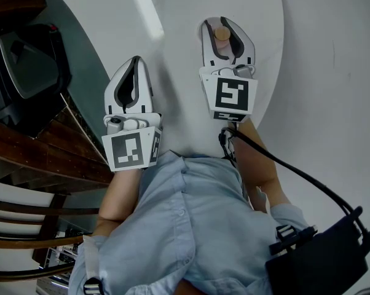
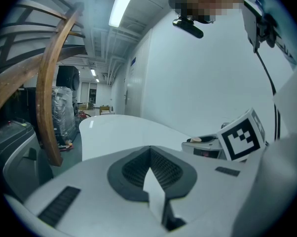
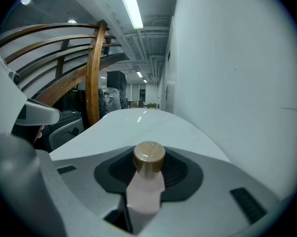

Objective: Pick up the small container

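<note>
The right tongs [image 1: 224, 23] pinch the small pale-pink container with a round wooden cap [image 3: 148, 174], apparently lifted clear of the white desk [image 1: 185, 72]; the pick-up looks done; the left tongs [image 1: 134, 66] are pressed together, empty.

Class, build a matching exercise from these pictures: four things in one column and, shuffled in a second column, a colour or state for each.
1 left gripper
2 right gripper
3 small container's cap
4 table

a white
b light wood colour
c fingers shut, empty
d fingers gripping the small container

Pairs: 1-c, 2-d, 3-b, 4-a
</note>
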The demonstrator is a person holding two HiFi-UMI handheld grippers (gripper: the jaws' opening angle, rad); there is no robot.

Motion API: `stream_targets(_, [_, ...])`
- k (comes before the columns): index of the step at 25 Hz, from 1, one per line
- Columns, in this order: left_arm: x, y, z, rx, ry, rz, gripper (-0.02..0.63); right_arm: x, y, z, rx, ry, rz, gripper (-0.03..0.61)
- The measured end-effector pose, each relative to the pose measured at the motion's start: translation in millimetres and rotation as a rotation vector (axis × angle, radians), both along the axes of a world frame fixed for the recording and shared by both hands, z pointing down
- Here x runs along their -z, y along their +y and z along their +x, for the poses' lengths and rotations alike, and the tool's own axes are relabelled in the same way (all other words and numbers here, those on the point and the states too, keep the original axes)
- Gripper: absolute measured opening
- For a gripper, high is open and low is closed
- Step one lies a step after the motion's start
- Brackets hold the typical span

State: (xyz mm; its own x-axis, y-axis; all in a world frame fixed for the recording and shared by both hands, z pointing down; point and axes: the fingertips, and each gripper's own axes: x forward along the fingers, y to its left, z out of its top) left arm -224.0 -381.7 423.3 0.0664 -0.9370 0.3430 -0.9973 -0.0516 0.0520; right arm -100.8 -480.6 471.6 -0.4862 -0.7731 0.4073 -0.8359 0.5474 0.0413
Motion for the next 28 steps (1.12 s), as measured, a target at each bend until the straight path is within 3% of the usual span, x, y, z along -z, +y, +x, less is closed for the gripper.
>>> stream_targets(11, [8.2, -6.7, -10.8, 0.014, -0.006, 0.017, 0.000, -0.8, -9.9, -5.3, 0.012, -0.025, -0.019, 0.112])
stream_targets(21, [10.8, -6.2, 7.6, 0.002, -0.037, 0.061, -0.002, 17.3, -8.1, 7.0, 0.029, -0.077, 0.034, 0.112])
stream_targets(24, [21.8, 0.4, 19.8, -0.007, -0.051, 0.088, -0.001, 35.8, 2.6, 16.1, 0.041, -0.097, 0.051, 0.111])
stream_targets(28, [59.8, 6.3, -2.1, 0.007, -0.021, 0.143, -0.002, 91.4, 9.5, -8.2, 0.060, -0.086, 0.103, 0.112])
